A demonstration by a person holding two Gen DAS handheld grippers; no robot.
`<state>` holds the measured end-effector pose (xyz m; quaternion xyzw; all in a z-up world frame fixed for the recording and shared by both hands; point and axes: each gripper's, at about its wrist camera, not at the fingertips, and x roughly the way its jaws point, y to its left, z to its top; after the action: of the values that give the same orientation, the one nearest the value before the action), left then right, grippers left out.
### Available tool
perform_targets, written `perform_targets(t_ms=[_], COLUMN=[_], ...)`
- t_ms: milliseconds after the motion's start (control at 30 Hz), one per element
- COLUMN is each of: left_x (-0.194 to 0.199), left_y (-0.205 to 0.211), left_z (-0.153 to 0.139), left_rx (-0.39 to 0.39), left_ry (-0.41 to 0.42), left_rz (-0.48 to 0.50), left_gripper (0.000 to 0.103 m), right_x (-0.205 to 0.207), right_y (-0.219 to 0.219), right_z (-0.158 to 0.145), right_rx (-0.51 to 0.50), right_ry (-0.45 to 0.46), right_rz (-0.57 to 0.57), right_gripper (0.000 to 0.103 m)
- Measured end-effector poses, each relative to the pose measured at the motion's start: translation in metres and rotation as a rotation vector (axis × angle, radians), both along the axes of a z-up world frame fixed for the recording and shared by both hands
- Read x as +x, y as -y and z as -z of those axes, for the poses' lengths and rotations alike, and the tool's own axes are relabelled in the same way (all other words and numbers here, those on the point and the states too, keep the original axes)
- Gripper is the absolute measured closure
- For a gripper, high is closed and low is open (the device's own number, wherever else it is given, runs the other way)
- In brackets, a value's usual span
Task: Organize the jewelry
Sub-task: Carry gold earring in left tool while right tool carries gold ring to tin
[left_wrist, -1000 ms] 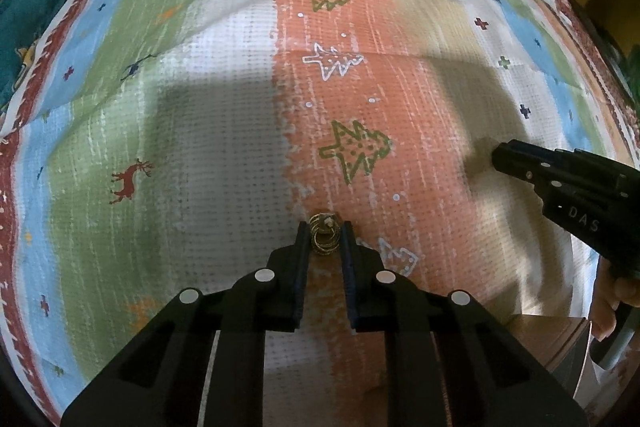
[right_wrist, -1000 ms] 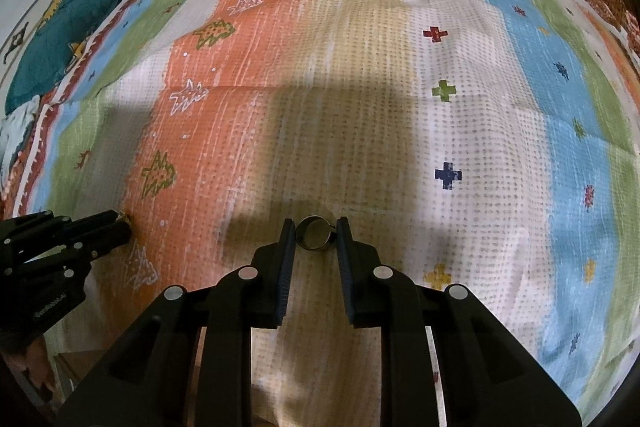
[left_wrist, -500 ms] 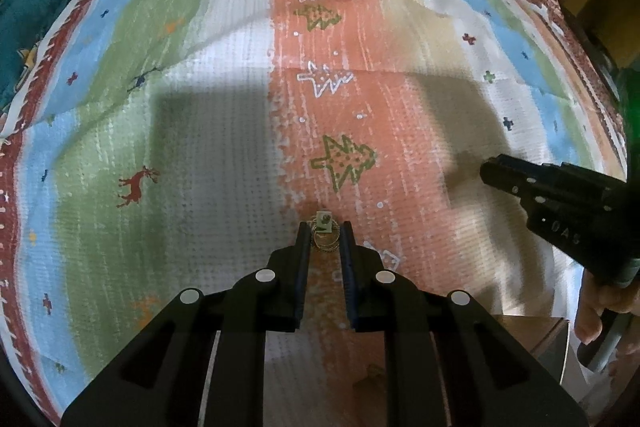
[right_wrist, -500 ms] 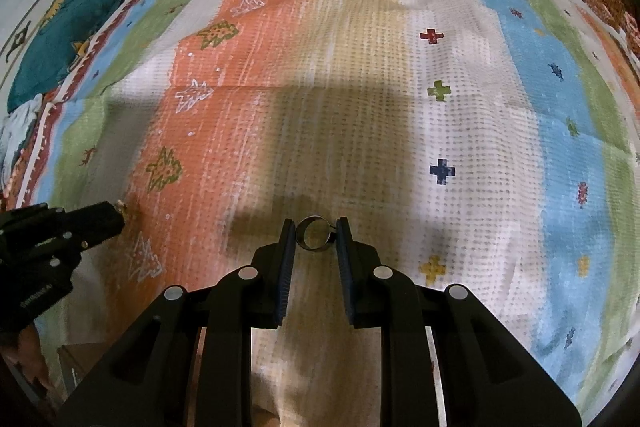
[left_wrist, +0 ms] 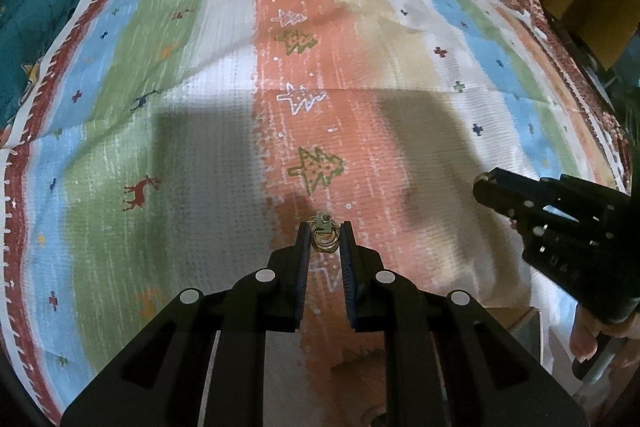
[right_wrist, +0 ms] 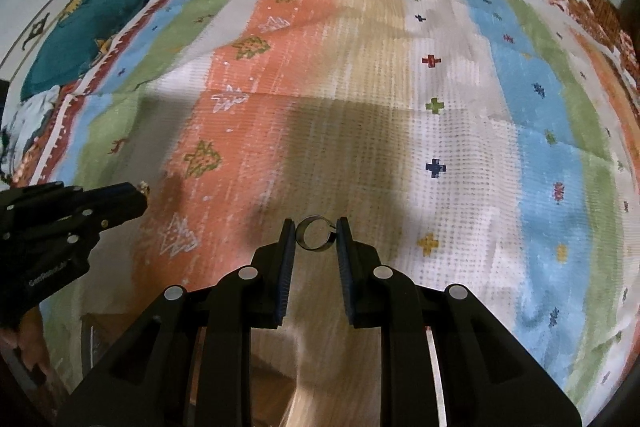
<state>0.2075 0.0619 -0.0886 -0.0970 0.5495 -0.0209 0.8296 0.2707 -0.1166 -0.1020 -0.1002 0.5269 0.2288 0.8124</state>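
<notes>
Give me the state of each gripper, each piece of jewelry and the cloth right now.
Left gripper: shut on the gold earring, lifted off the cloth.
Gold earring: pinched between the pads, hanging clear.
Right gripper: shut on the silver ring.
Silver ring: held on edge between the pads.
Striped cloth: spread flat, lightly creased.

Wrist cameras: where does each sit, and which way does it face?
Left wrist: on the left tool, looking steeply down at the striped cloth; its fingers pinch a gold earring; right tool at right.
Right wrist: on the right tool, same downward look; it pinches a silver ring; left tool at left.
Shared: cloth, both tools.
</notes>
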Motion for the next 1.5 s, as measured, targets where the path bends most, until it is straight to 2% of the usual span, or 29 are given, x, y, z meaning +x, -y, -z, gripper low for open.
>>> perform_targets(t_ms=[433,833,1500], left_x=[-0.019,-0.036,-0.082], left_y=[0.010,0.015,0.035], left_z=[-0.029,-0.048,-0.080], left_rx=[-0.027,-0.040,-0.032], left_ry=[0.086,0.139,0.251], left_rz=[-0.008,-0.004,0.043], left_gripper=[0.089,0.089,0.089], right_x=[-0.023,-0.048,-0.095], right_y=[0.003,0.007,0.019], right_z=[-0.018,-0.036,-0.066], right_rx=[-0.057,-0.033,0.081], right_ry=[0.086,0.134,0.192], right_rz=[-0.003,-0.016,-0.037], right_gripper=[0.082,0.082,0.082])
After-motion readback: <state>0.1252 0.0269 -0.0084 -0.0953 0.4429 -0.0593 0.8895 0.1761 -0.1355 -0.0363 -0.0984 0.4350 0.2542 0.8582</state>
